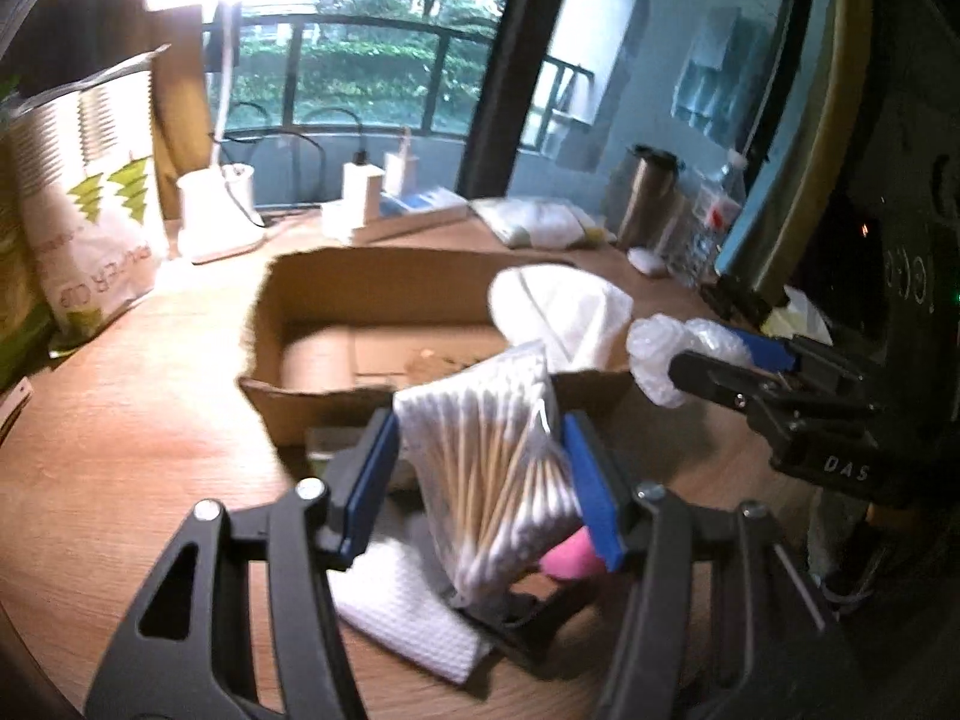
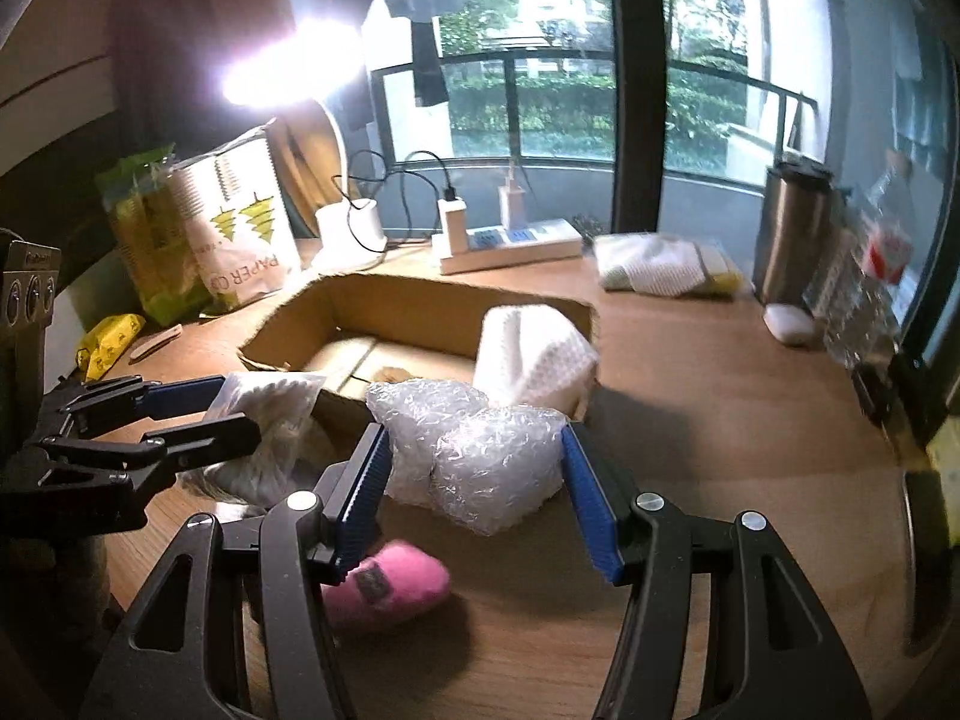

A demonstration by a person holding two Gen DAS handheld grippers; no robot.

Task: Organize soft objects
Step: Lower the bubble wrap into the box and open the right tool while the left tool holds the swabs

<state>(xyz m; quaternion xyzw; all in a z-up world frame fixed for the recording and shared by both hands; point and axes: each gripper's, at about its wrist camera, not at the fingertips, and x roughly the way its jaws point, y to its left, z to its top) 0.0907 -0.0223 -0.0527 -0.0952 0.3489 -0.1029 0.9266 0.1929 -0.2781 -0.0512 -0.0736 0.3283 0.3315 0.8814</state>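
My left gripper (image 1: 480, 480) is shut on a clear bag of cotton swabs (image 1: 492, 468), lifted above the wooden desk just in front of an open cardboard box (image 1: 336, 294). My right gripper (image 2: 474, 480) is shut on a wad of bubble wrap (image 2: 480, 456), also raised near the box's front edge (image 2: 336, 402). A white cloth (image 2: 528, 354) hangs over the box's right wall. On the desk below lie a pink plush toy (image 2: 390, 588) and a folded white cloth (image 1: 408, 618). Each gripper shows in the other's view, the left one (image 2: 234, 414) with the swab bag (image 2: 270, 420), the right one (image 1: 702, 360) with the bubble wrap (image 1: 660, 354).
A lit desk lamp (image 1: 216, 210), a power strip with chargers (image 2: 510, 246), a bag of paper cups (image 2: 240, 228), a steel tumbler (image 2: 792, 234), a plastic bottle (image 2: 864, 288) and a packet of cloths (image 2: 666, 270) stand behind and beside the box. A dark monitor (image 1: 888, 240) rises at right.
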